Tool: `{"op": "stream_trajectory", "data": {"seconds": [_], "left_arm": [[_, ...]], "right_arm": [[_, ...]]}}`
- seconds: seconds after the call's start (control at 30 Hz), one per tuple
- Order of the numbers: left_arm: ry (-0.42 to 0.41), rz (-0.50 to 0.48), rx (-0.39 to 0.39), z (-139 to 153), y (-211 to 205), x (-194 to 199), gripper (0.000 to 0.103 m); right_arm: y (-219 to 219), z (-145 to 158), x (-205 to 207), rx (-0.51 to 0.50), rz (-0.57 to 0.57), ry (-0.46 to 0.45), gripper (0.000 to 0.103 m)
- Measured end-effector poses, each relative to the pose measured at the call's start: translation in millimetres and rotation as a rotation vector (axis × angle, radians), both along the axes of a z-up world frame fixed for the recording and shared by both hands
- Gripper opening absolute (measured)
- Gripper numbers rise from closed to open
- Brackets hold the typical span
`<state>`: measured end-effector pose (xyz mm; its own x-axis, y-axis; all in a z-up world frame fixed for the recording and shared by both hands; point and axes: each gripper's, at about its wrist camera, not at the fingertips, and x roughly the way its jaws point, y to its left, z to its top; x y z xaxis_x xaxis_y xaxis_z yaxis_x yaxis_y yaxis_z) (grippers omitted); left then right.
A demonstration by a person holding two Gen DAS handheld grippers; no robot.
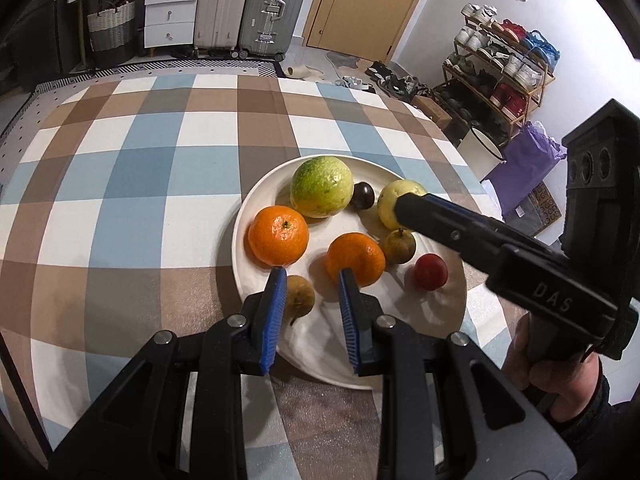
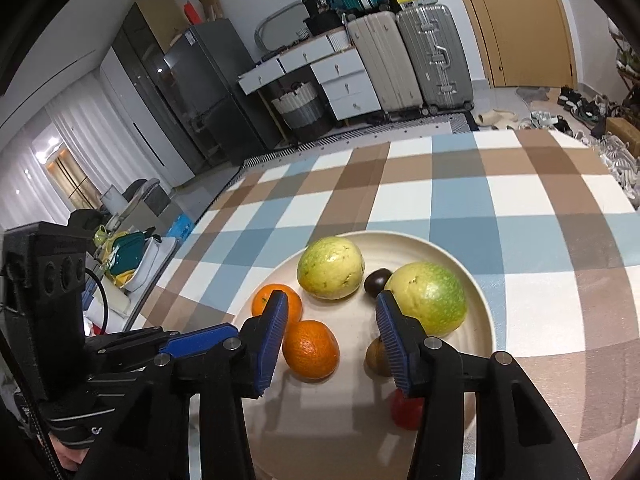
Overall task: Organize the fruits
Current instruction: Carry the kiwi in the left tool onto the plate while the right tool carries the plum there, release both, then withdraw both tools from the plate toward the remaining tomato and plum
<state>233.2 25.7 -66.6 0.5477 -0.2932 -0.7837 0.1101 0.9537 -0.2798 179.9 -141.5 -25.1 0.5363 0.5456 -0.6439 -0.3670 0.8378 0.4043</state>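
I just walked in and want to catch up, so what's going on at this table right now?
A person holds a gripper in each hand over a white plate of fruit on a checked tablecloth. Both grippers are open and empty. The left gripper hovers near an orange and a small brown fruit; the right gripper is beside a yellow-green fruit.

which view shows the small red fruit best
The left wrist view: the small red fruit sits whole and unobstructed on the white plate. In the right wrist view the right hand-held gripper has a finger covering most of it.
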Motion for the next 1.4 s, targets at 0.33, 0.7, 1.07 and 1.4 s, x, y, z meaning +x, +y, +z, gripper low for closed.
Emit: {"op": "stream_trajectory", "data": {"seconds": [0.33,0.7,1.07,1.4], "left_arm": [[-0.016,0.004,0.021,12,-3,-24,0.023],[-0.05,0.005,0.043,29,-11,-58,0.023],[-0.105,0.013,0.065,52,-16,-95,0.023],[-0.15,0.018,0.077,68,-22,-139,0.046]], "right_arm": [[-16,13,-19,0.029,-0.025,-0.011,0.047],[-27,32,-51,0.055,-0.034,-0.052,0.047],[-36,50,-86,0.053,-0.039,-0.099,0.052],[-47,67,-131,0.051,-0.055,-0.164,0.075]]}}
